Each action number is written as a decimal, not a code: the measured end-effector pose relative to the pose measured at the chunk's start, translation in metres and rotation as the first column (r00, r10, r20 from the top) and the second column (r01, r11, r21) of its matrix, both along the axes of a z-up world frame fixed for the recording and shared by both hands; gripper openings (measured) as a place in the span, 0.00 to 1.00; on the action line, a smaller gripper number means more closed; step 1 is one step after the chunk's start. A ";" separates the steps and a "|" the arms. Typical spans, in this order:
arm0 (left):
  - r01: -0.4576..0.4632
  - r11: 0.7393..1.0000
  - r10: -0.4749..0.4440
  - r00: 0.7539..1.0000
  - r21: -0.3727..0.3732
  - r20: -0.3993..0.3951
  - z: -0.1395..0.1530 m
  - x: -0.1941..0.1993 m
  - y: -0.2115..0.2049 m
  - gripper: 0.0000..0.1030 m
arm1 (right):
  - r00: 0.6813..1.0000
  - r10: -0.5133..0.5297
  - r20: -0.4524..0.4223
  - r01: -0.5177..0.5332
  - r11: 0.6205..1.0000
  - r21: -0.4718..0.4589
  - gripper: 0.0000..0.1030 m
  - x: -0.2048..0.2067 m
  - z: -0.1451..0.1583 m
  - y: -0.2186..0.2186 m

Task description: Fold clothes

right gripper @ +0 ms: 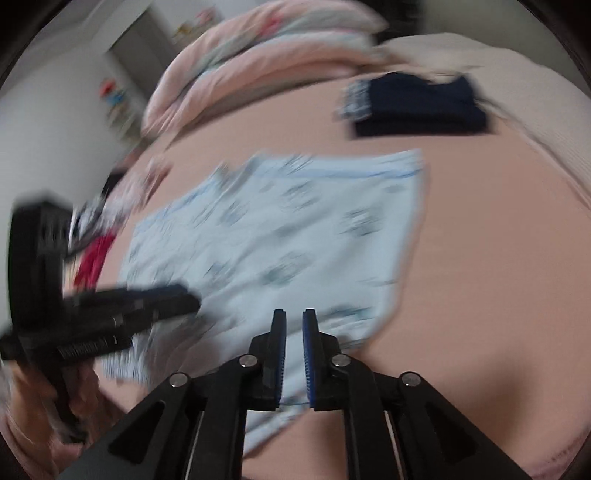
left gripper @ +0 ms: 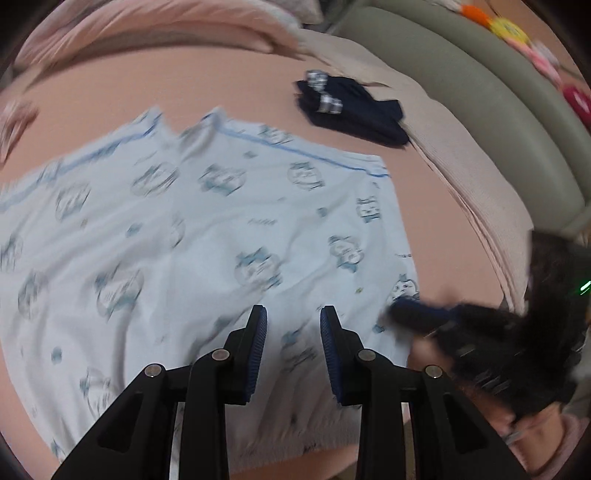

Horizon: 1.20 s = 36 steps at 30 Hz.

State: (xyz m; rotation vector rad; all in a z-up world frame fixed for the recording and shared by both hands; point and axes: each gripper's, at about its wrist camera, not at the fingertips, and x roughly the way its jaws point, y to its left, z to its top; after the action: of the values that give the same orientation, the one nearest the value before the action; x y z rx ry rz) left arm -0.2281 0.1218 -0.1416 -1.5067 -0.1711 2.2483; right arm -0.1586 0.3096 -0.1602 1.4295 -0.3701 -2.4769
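Note:
A light blue garment [left gripper: 221, 240] with a cartoon print and blue trim lies spread flat on the pink bed sheet [left gripper: 258, 81]. My left gripper [left gripper: 293, 317] hovers over its near part with the jaws apart and nothing between the pads. In the right wrist view, the garment [right gripper: 295, 229] lies ahead. My right gripper [right gripper: 294, 317] is closed to a narrow slit at the garment's near edge, and a thin blue hem line crosses between the pads at their base. Each gripper shows blurred in the other's view: the right gripper [left gripper: 406, 312] at the garment's right edge, the left gripper [right gripper: 184, 295] over its left part.
A folded dark navy pile [left gripper: 354, 110] [right gripper: 417, 107] sits beyond the garment at the far right. A bunched pink quilt [left gripper: 166, 26] lies along the back. A beige blanket [left gripper: 461, 166] and green cushion [left gripper: 480, 92] border the right side. Something red [right gripper: 94, 262] lies at the left.

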 end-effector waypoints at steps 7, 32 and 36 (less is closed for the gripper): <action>0.010 0.982 -0.005 1.000 -0.189 0.029 -0.028 0.014 -0.011 0.33 | 0.978 0.091 0.189 -0.106 0.992 0.071 0.08 0.008 -0.031 -0.011; -0.046 0.980 0.039 0.999 -0.195 -0.037 -0.023 0.032 -0.021 0.40 | 0.993 0.037 0.109 -0.070 0.946 0.317 0.18 0.011 -0.025 -0.058; -0.038 0.981 0.031 0.999 -0.188 -0.042 -0.026 0.033 -0.022 0.42 | 0.992 0.020 0.126 -0.057 0.954 0.294 0.20 0.023 -0.027 -0.045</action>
State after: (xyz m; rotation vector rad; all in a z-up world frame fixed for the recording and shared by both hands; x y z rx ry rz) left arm -0.1954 0.0998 -0.1675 -1.5636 0.0298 2.3765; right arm -0.1359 0.2643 -0.1874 1.6889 0.0127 -2.5009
